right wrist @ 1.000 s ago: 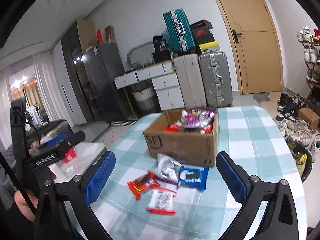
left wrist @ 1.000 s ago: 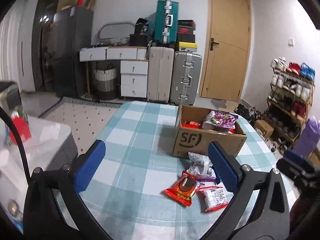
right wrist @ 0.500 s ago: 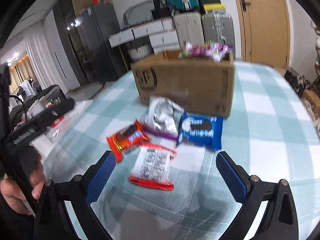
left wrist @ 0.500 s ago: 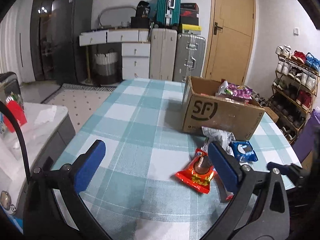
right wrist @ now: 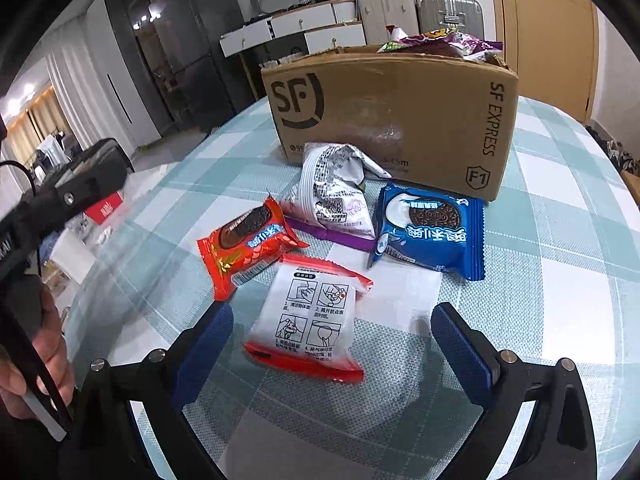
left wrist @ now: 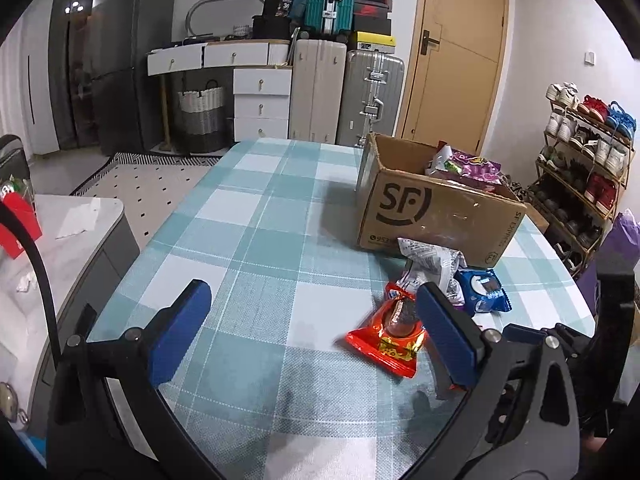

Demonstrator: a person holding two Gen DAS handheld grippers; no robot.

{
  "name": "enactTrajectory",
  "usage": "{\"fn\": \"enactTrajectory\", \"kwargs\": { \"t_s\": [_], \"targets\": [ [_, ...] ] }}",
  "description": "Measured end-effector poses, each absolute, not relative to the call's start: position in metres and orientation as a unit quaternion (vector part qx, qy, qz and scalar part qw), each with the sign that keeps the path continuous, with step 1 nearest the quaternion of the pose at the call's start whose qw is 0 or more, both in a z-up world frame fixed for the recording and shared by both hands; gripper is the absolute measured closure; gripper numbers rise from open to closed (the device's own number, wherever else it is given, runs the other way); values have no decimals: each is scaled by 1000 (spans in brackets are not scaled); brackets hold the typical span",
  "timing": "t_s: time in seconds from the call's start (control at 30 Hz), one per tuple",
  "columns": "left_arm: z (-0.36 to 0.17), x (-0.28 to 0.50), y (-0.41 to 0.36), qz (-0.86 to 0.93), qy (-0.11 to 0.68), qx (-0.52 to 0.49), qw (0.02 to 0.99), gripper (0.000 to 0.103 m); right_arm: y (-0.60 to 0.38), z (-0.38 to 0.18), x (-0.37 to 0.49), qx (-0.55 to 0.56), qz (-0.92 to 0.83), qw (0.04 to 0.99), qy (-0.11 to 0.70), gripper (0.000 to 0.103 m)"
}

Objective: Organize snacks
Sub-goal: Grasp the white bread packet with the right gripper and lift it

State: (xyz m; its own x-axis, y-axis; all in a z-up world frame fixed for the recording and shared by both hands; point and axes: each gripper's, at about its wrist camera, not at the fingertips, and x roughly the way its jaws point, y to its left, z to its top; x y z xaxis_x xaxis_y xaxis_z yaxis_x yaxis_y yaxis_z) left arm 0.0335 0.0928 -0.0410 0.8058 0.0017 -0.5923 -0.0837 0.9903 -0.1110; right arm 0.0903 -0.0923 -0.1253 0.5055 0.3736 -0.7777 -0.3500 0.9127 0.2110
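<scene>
An SF cardboard box (right wrist: pixel 392 112) (left wrist: pixel 436 212) holding snack bags stands on the checked table. In front of it lie a silver-and-purple bag (right wrist: pixel 332 196), a blue cookie pack (right wrist: pixel 430 232), a red cookie pack (right wrist: pixel 248 244) (left wrist: pixel 390 338) and a white-and-red pack (right wrist: pixel 308 320). My right gripper (right wrist: pixel 334 350) is open and low over the table, its fingers either side of the white-and-red pack without touching it. My left gripper (left wrist: pixel 316 330) is open over bare tablecloth, its right finger (left wrist: pixel 444 330) just beside the red cookie pack and hiding part of it.
The table (left wrist: pixel 260 220) has bare cloth to the left of the box. A person's hand (right wrist: pixel 36 364) holds the left tool at the left edge. A grey side unit (left wrist: pixel 68 240) stands left of the table; suitcases, drawers and a shoe rack (left wrist: pixel 580 160) lie beyond.
Both grippers have come down and forward toward the loose packs. The right one now straddles the white-and-red pack; the left one has closed in on the red cookie pack. Both stay open.
</scene>
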Motion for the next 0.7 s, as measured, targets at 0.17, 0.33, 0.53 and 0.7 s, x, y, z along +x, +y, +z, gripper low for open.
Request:
{"fn": "enactTrajectory", "kwargs": {
  "t_s": [0.17,0.33,0.53,0.7],
  "targets": [
    [-45,35,96,30,320,-68,945,1,-82,-129,93,-7,200,863,464,18],
    [-46,35,96,30,321,-64,945,1,-73,-130,92,-25,202,863,463,30],
    [-51,37,92,31,326,-47,944,1,-77,-130,93,-12,217,858,466,54],
    [-56,39,93,36,334,-48,941,1,-87,-125,91,6,227,858,460,56]
  ]
}}
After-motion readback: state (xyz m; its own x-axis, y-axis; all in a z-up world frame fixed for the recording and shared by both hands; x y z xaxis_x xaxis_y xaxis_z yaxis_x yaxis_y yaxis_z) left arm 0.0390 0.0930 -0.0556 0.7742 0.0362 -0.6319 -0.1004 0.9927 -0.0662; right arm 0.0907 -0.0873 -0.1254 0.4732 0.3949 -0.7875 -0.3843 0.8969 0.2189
